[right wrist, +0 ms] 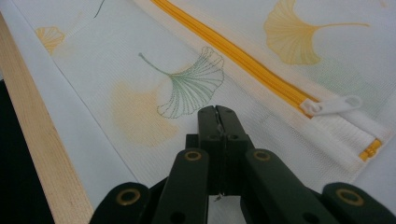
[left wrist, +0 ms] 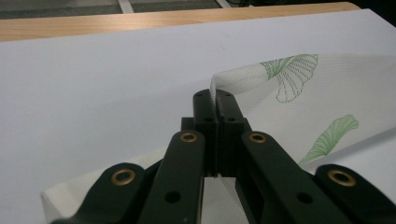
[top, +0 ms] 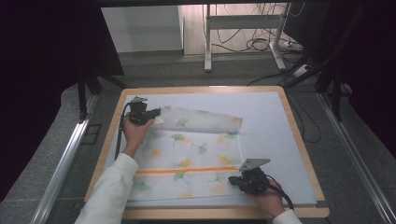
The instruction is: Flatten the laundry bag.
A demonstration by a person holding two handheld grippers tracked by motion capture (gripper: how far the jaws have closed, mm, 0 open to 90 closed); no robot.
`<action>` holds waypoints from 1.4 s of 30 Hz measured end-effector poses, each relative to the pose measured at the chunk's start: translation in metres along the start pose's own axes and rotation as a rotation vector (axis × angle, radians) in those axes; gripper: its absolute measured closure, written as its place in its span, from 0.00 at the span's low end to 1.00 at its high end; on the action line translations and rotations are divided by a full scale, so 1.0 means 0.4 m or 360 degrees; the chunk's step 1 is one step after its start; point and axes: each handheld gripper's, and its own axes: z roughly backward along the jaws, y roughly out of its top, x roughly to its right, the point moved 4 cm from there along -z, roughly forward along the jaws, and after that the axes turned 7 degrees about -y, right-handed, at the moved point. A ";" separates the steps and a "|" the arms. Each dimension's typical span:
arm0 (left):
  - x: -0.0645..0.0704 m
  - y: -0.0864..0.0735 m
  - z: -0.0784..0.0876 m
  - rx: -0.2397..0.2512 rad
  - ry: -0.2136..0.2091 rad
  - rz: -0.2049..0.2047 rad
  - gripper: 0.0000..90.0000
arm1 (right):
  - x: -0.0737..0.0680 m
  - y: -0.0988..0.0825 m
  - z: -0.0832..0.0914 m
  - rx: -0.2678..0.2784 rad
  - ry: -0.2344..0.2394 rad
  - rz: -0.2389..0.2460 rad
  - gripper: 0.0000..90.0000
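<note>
Mesh cloth bag (top: 187,154), matt, fine weave, w/ glossy orange plastic zip (right wrist: 243,60). Table (top: 299,140): smooth matt white top, pale wood rim. Grippers' jaws: black semi-gloss plastic, brass rivets.

The counter (top: 299,140) lies bare along its right edge and far edge, giving passage; the folded mesh bag (top: 196,149) covers the middle, apparently flat apart from its raised far-left corner.
</note>
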 end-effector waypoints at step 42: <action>-0.052 0.121 0.084 0.0188 0.0084 -0.0087 0.65 | -0.001 -0.001 0.000 0.0007 -0.0002 -0.0004 0.99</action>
